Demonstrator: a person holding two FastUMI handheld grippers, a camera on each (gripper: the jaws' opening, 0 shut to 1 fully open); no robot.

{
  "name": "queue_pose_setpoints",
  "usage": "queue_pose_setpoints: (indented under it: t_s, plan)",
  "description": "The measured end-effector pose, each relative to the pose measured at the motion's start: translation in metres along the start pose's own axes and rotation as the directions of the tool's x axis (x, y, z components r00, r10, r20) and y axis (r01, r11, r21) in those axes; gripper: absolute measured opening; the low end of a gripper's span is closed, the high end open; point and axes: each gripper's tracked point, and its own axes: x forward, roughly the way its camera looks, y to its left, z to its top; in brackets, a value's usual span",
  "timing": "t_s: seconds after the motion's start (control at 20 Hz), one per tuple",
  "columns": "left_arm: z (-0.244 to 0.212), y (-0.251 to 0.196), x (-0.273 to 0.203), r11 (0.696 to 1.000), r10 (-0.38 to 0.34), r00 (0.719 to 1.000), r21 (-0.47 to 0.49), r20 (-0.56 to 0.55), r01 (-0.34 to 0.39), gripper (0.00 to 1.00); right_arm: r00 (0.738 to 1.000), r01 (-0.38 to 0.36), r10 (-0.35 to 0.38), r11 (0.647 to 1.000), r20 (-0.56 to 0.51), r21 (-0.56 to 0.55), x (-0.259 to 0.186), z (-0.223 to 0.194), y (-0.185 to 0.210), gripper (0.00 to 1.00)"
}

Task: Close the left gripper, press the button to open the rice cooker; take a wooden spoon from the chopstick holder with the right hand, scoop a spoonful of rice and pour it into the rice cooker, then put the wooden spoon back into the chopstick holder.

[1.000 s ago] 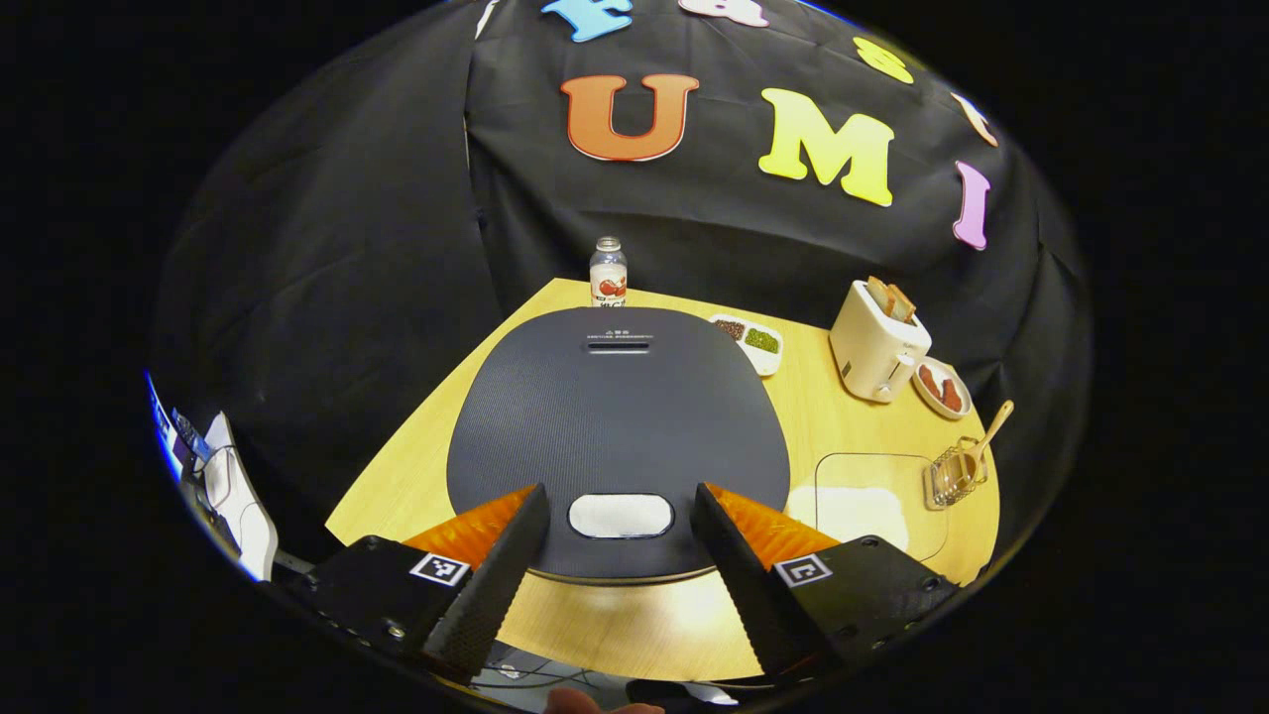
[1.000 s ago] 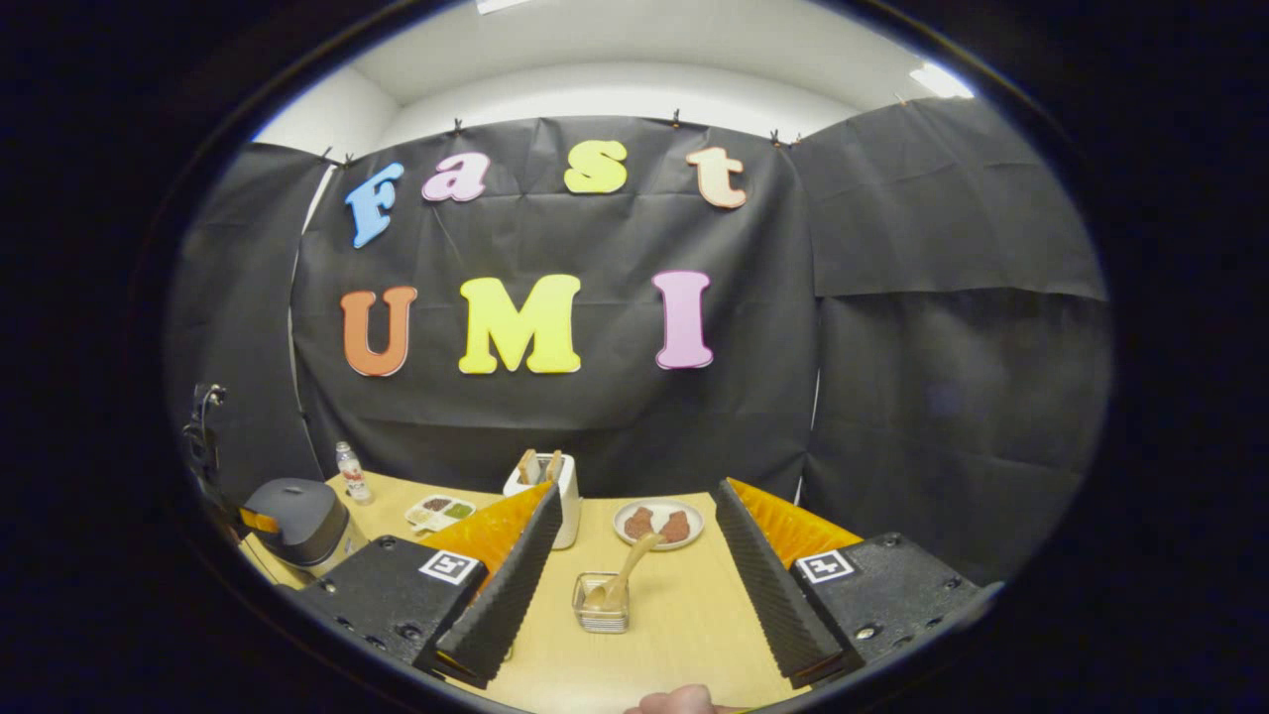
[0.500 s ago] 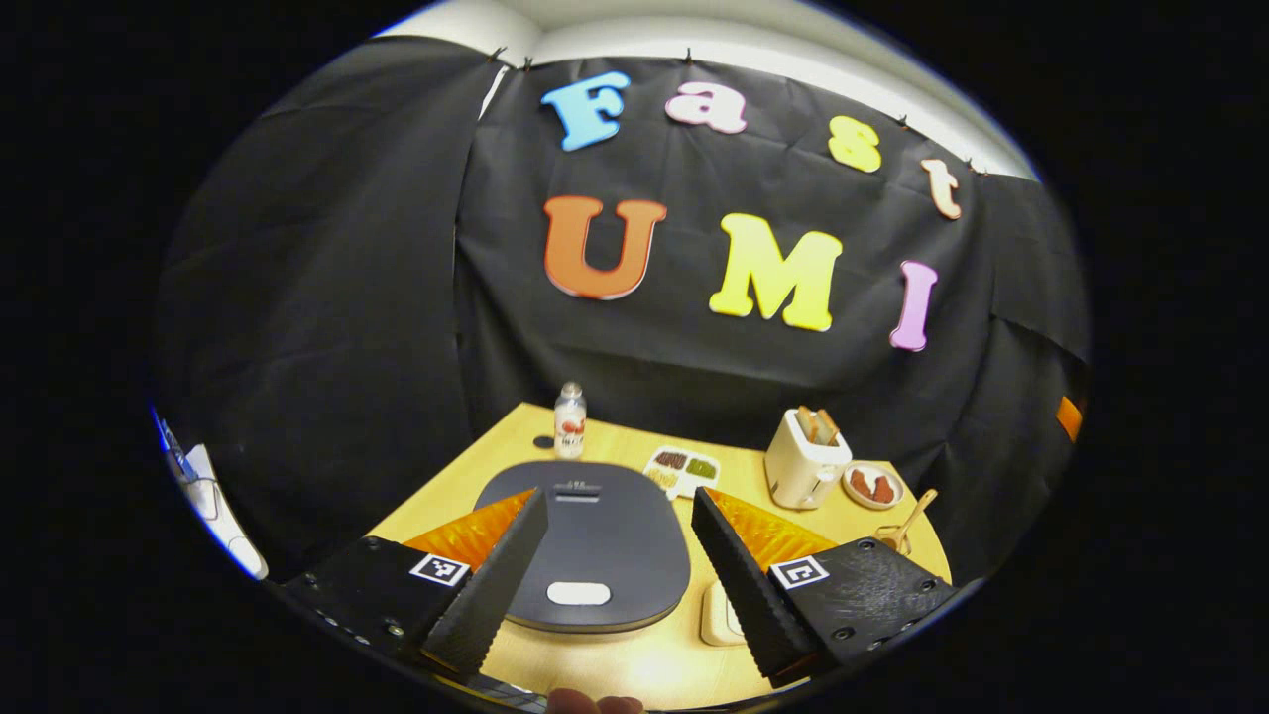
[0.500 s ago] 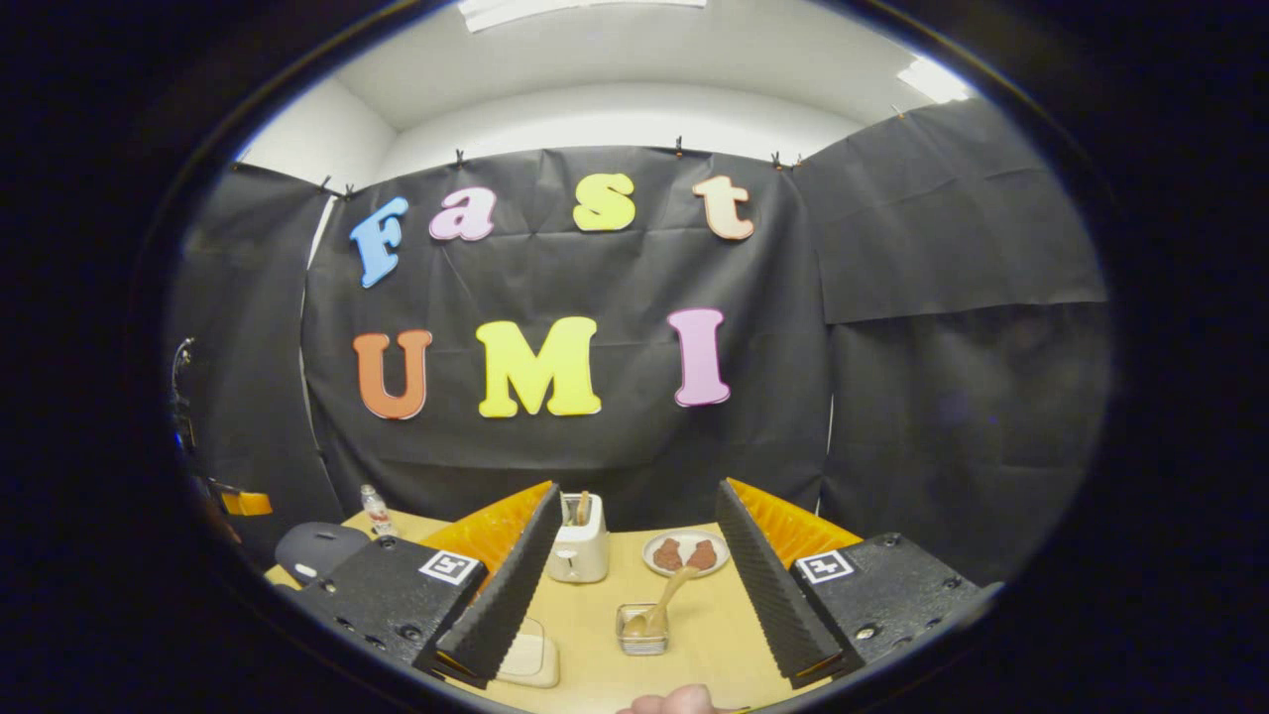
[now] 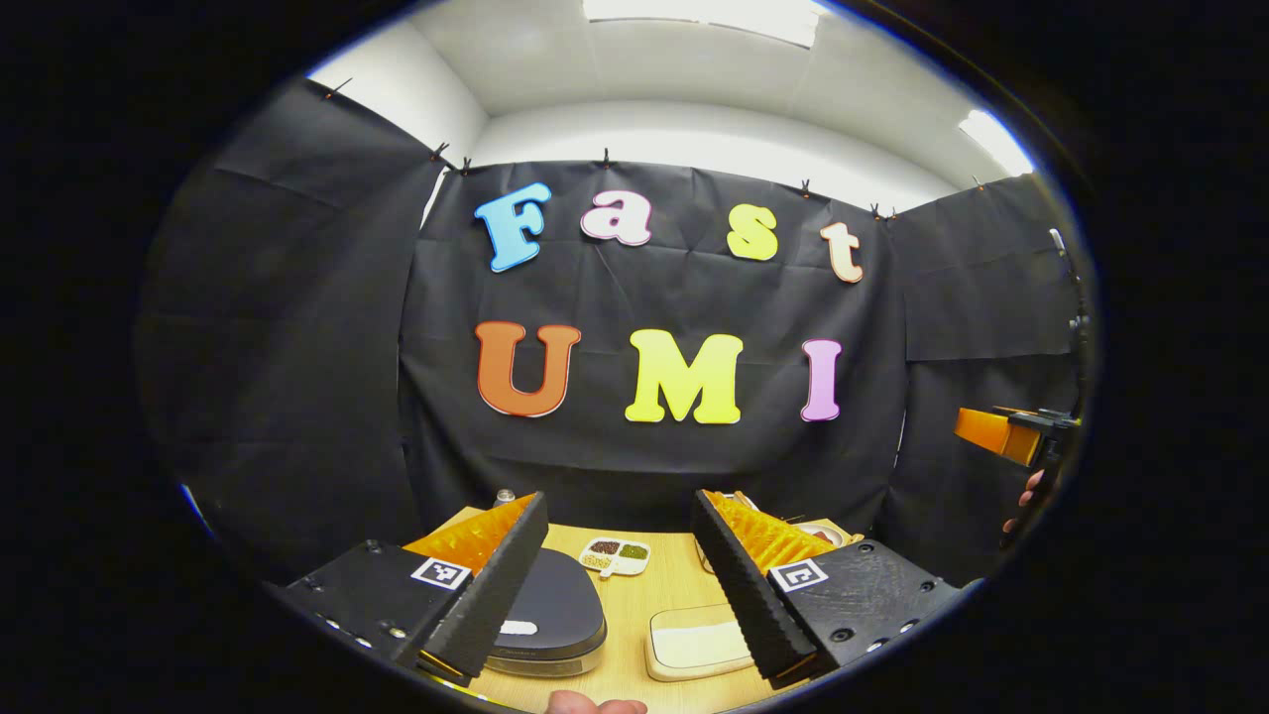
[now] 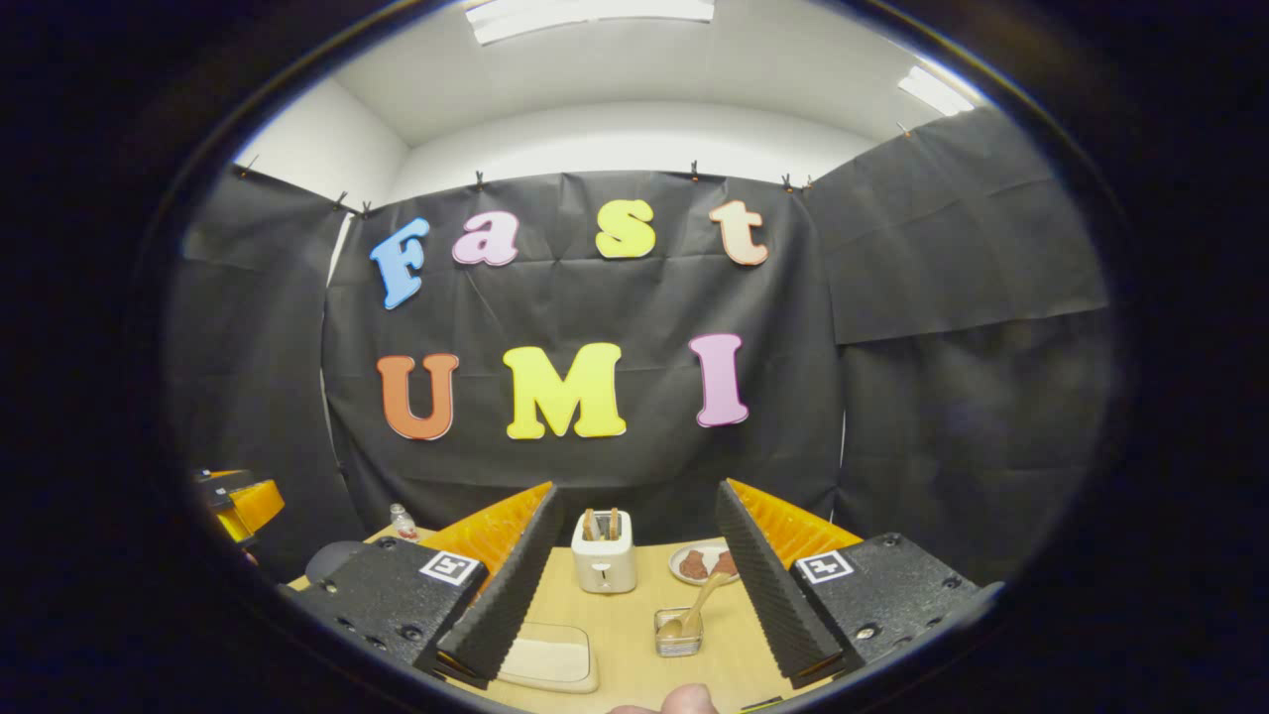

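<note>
Wooden surface (image 6: 634,595), carrying everything. Rice cooker (image 5: 555,620) at its near left, lid down, pale button (image 5: 518,627) on the near edge of the lid. Just right of it, shallow tray of rice (image 5: 699,643). Toaster (image 6: 605,563) farther back; plate (image 6: 702,565) to its right. Small wire chopstick holder (image 6: 678,635) at near right, wooden spoon (image 6: 694,609) leaning in it, handle tipped up to the right. Small divided dish (image 5: 615,555) and bottle (image 6: 403,520) at the far side.

Left gripper (image 5: 620,580): jaws released, wide apart, raised and aimed level at the wall, cooker low between them. Right gripper (image 6: 634,570): jaws also released, holding nothing, spoon and holder between them but well short.

Likely stage: the very start, nothing done yet. Next move, by judgement: clench the left jaws, tip down, press the button squarely; off-centre contact risks sliding off the smooth lid.
</note>
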Motion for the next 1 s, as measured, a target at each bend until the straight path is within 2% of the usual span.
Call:
queue_pose_setpoints:
  t_s: [0.35,0.7,1.0]
  plan:
    - [0.002,-0.019,-0.018,0.999,-0.034,0.999,-0.013,0.024,0.034,0.94,0.997,-0.056,0.055,0.998,-0.051,-0.018,-0.024,-0.026,0.039,1.0]
    - [0.0,-0.009,-0.029,1.0,-0.011,1.0,-0.001,0.016,0.011,0.94,0.993,-0.111,0.108,0.993,-0.051,-0.047,-0.027,-0.024,0.064,1.0]
    - [0.005,-0.002,-0.031,1.0,0.008,1.0,-0.018,0.018,-0.007,0.94,0.992,-0.123,0.121,0.991,-0.036,-0.053,-0.028,-0.017,0.071,1.0]
